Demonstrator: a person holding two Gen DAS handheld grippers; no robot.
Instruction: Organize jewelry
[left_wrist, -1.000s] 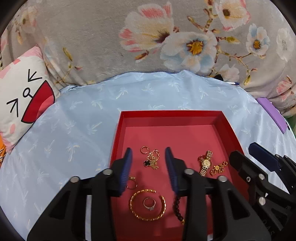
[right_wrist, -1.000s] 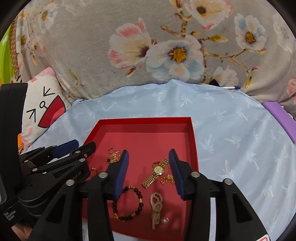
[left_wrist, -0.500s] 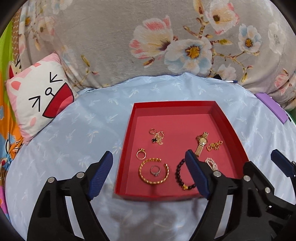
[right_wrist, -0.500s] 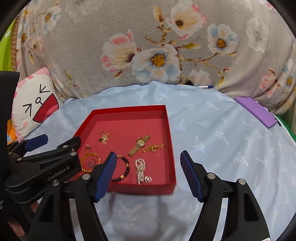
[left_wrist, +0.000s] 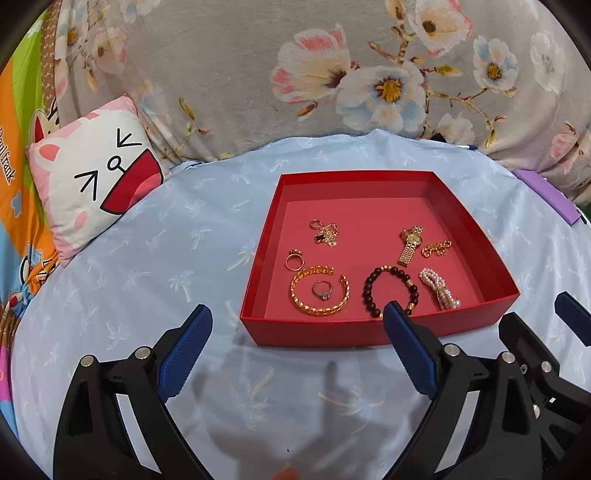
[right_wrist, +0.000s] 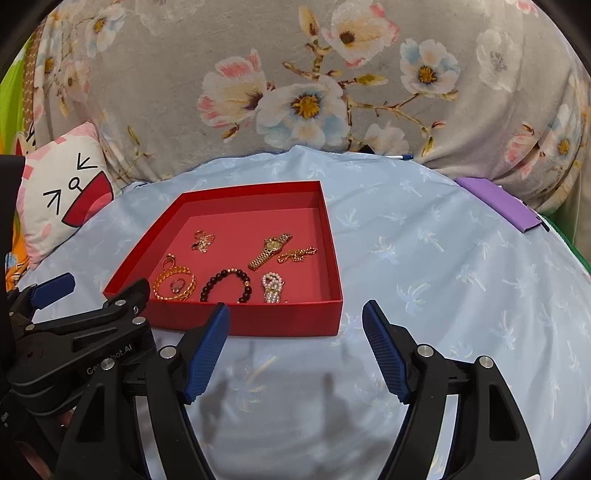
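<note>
Though ahead of claws, tray unheld.

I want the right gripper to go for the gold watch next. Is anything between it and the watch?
Only the red tray's near wall. The right gripper, jaws opening and empty, sits outside it; the pearl bracelet lies just before the gold watch.

A matt red tray is seen on smooth, faintly sheeny blue cloth. Polished gold metal is shown by the bangle and watch; ribbed blue pads look rubbery.
</note>
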